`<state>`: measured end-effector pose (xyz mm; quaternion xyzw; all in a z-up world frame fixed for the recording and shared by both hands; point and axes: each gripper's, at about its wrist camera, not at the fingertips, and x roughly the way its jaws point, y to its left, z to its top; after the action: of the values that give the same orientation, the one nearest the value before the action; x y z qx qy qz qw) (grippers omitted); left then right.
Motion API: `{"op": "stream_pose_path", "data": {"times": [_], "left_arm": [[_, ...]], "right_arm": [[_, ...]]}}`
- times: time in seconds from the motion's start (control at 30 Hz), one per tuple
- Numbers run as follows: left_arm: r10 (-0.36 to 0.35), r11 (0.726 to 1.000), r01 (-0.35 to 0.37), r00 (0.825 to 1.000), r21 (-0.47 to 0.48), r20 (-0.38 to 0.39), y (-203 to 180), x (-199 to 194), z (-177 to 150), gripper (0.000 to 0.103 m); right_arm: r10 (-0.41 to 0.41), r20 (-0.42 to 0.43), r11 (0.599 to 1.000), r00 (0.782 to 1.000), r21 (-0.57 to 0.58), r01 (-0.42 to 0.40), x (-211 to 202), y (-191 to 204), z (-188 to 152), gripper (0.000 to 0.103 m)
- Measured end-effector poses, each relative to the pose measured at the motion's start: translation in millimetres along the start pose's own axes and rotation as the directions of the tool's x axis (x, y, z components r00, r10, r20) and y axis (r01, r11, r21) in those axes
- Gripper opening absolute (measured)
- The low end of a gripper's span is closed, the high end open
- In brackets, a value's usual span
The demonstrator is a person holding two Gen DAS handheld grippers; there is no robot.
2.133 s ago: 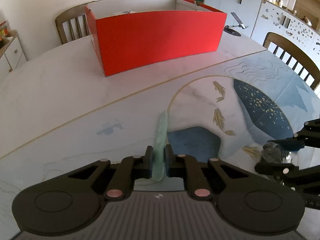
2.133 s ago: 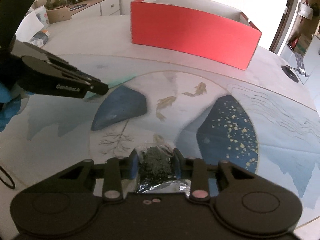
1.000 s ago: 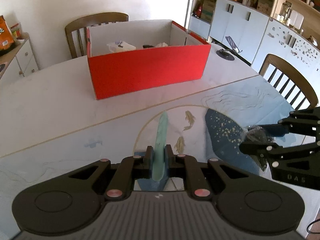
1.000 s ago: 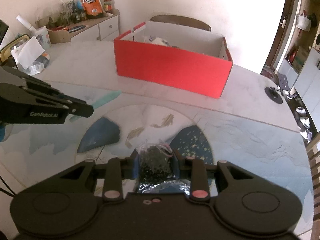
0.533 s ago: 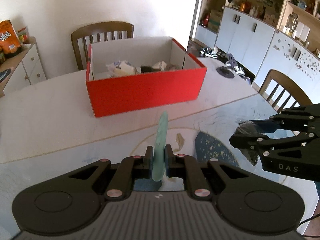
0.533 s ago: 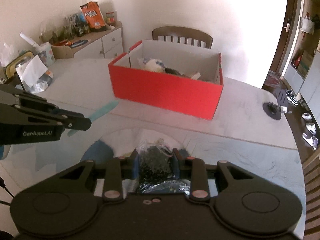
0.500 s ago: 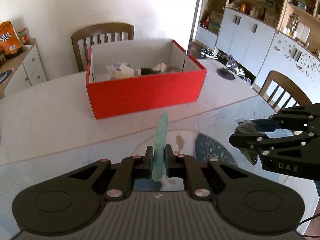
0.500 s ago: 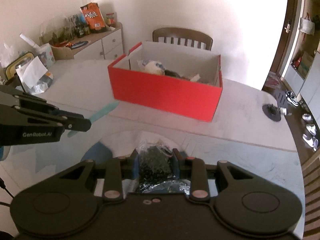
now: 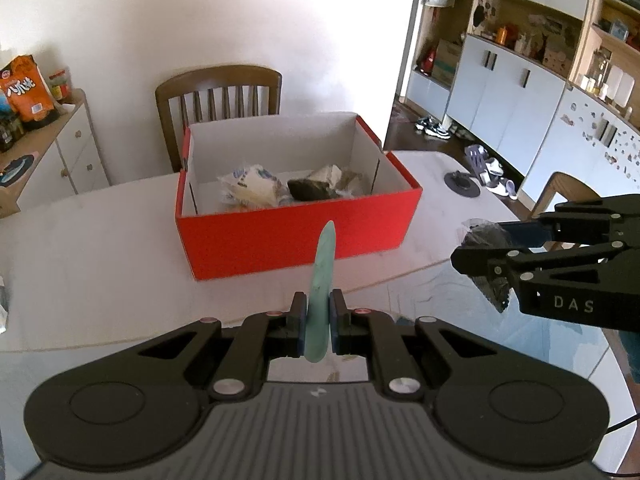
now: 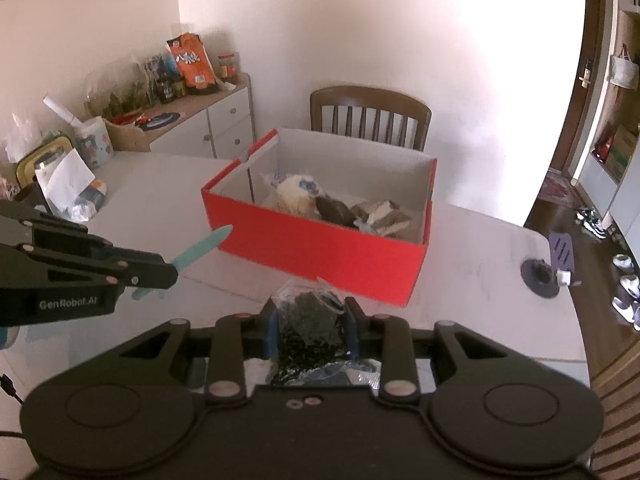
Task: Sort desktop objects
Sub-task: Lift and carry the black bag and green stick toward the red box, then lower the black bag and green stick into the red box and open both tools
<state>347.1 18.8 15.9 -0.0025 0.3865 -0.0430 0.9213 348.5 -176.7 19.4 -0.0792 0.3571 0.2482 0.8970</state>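
The left gripper (image 9: 319,322) sits at the lower centre of its own view, angled downward, jaws clamped tight on a thin strip (image 9: 322,276). The right gripper (image 10: 311,330) sits at the lower centre of its view, angled downward too, jaws partly closed and pressing on a bag (image 10: 308,332).

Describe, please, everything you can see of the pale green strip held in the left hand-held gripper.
The pale green strip is slim, flat and matte, perhaps plastic or silicone, tapering to a rounded tip. It stands on edge, clamped near its lower end by the left hand-held gripper, whose jaws are shut on it. Most of its length sticks out forward toward the red box, and it is carried above the table, touching nothing else. From the right wrist view it looks teal and points at the box's near corner.
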Motion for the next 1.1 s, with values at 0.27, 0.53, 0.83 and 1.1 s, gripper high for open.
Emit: {"op": "stream_pose_path", "data": {"times": [0.27,0.53,0.83,1.1], "left_arm": [[0.013,1.0,-0.013,1.0,-0.006,0.012,-2,5,21,0.01],[0.021,1.0,-0.021,1.0,0.002,0.021,-2,16,43,0.01],[0.022,1.0,-0.022,0.999,0.005,-0.027,4,42,63,0.01],[0.036,0.999,-0.035,0.997,0.012,-0.064,16,63,85,0.01]], "right_arm": [[0.018,0.032,1.0,0.999,-0.012,-0.018,6,-12,25,0.031],[0.032,0.037,0.999,0.999,-0.008,-0.031,19,-29,48,0.031],[0.048,0.001,0.999,0.999,0.004,-0.048,47,-48,72,0.031],[0.072,-0.028,0.997,0.997,0.013,-0.072,72,-59,90,0.031]]}}
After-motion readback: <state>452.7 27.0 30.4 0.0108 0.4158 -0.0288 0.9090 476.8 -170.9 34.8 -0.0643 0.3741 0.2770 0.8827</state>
